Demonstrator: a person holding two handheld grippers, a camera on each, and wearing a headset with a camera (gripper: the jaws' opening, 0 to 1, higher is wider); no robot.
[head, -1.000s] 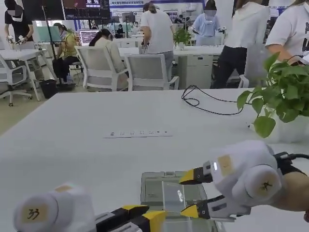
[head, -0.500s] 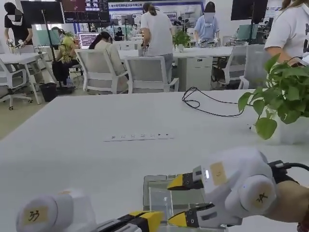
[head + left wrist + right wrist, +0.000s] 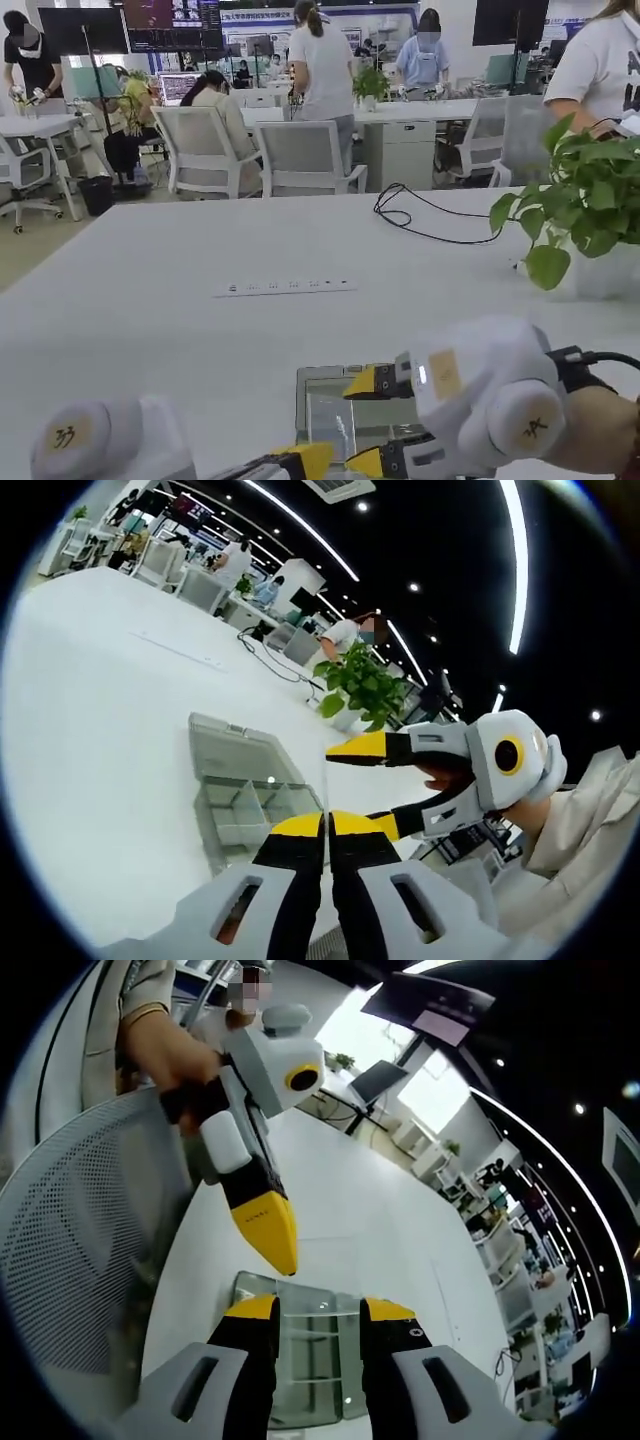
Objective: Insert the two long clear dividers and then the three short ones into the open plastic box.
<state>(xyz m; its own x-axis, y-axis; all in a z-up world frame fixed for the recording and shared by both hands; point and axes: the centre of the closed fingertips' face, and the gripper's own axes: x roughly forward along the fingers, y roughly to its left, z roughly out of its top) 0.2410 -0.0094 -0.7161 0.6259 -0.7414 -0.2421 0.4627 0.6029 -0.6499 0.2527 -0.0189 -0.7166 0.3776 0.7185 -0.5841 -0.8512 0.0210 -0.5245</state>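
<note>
Okay, I'm seeing the left gripper with its yellow-tipped jaws pressed together and nothing showing between them. It's hovering low at the near edge of the white table, pointing toward the open plastic box. The right gripper is holding its jaws moderately apart and gripping nothing. In its own view the gap is framing the box, which is lying just beyond the tips. In the head view the right gripper is hanging over the right part of the box, one jaw above the other, with both tips pointing left.

The box is sitting on the table close to me, between the two grippers, with its lid folded out flat on the far side. In both gripper views I'm making out clear partitions crossing the inside of the base. I can't tell how many, or which are long and which short. I can't tell either whether any jaw is touching the box.

In the right gripper view a hand is gripping the left gripper's handle beside a grey mesh chair.

Farther out on the table a thin white strip is lying flat, well apart from the box. A black cable is looping near the far edge. A leafy potted plant is standing at the right.
</note>
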